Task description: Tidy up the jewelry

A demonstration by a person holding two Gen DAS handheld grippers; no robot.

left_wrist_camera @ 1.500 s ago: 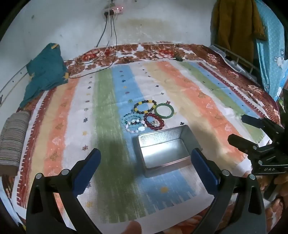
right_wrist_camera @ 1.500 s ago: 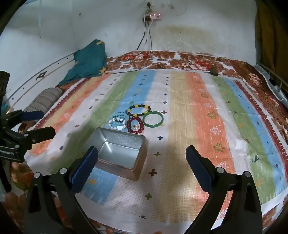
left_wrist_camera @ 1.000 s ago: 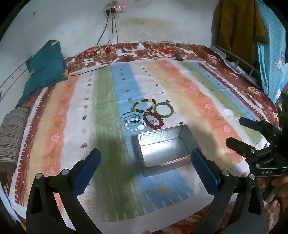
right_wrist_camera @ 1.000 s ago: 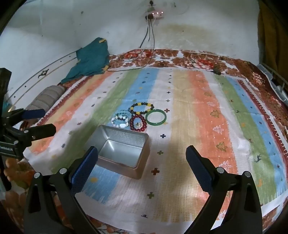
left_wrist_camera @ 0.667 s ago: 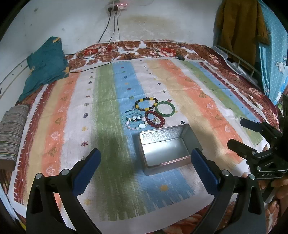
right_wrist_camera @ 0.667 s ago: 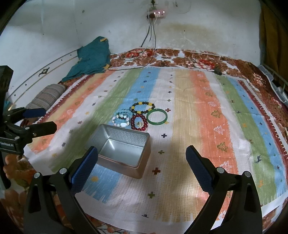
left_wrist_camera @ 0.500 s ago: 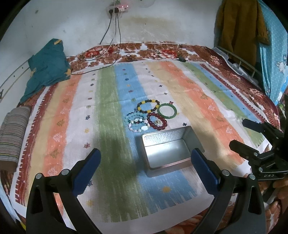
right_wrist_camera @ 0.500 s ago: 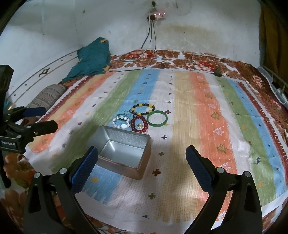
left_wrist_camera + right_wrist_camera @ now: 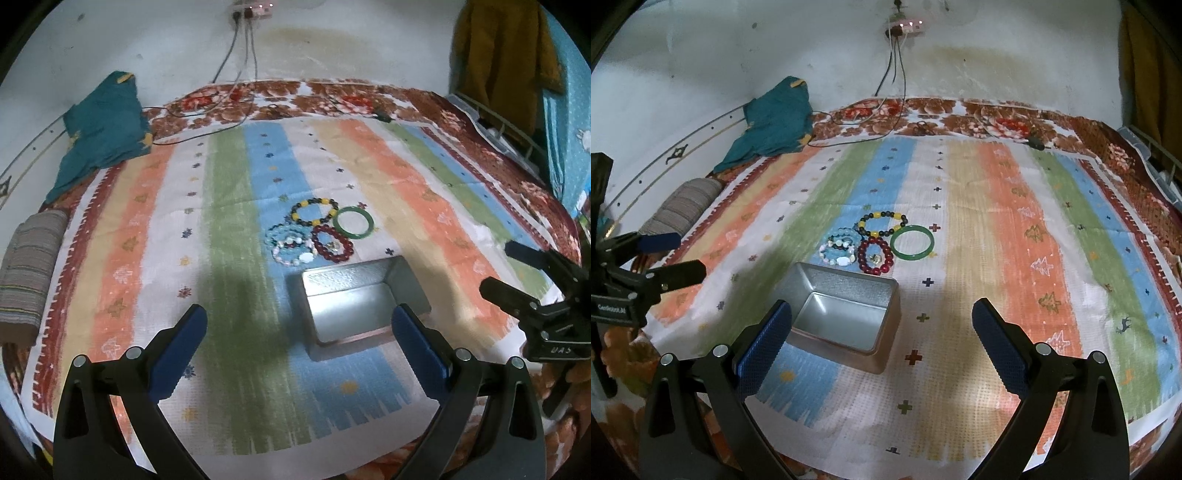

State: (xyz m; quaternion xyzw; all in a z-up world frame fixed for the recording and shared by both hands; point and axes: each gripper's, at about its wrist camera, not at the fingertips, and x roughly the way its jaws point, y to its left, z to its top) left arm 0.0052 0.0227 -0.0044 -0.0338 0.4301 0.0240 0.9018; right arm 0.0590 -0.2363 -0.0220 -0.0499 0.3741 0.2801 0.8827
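Resting on a striped cloth [image 9: 229, 206] spread over a bed, an open metal tin [image 9: 360, 301] sits on the near part of the cloth, lidless and with nothing inside it. Just beyond the tin lie four bracelets in a tight cluster: a green bangle [image 9: 353, 223] at the right, a dark red bead bracelet [image 9: 331, 243] beside it and nearest the tin, a yellow and dark bead bracelet [image 9: 314, 211] at the far side, and a pale blue and white bead bracelet [image 9: 291, 245] at the left; neighbouring pieces touch or slightly overlap, and none is in the tin. The left tongs [image 9: 297, 345] are spread wide, holding nothing, hovering over the near edge of the cloth, with the tin seen between the blue pads. The right tongs [image 9: 881, 341] are likewise spread wide and hold nothing, the tin's near corner lying just behind the left pad in the right wrist view. Each tool is visible at the edge of the other's view, well apart from the jewelry. A teal garment [image 9: 775, 118] lies at the far left corner of the bed, a rolled striped fabric [image 9: 31, 269] at the left edge, and cables [image 9: 894, 66] hang from a wall socket onto the floral bedsheet [image 9: 982, 118]
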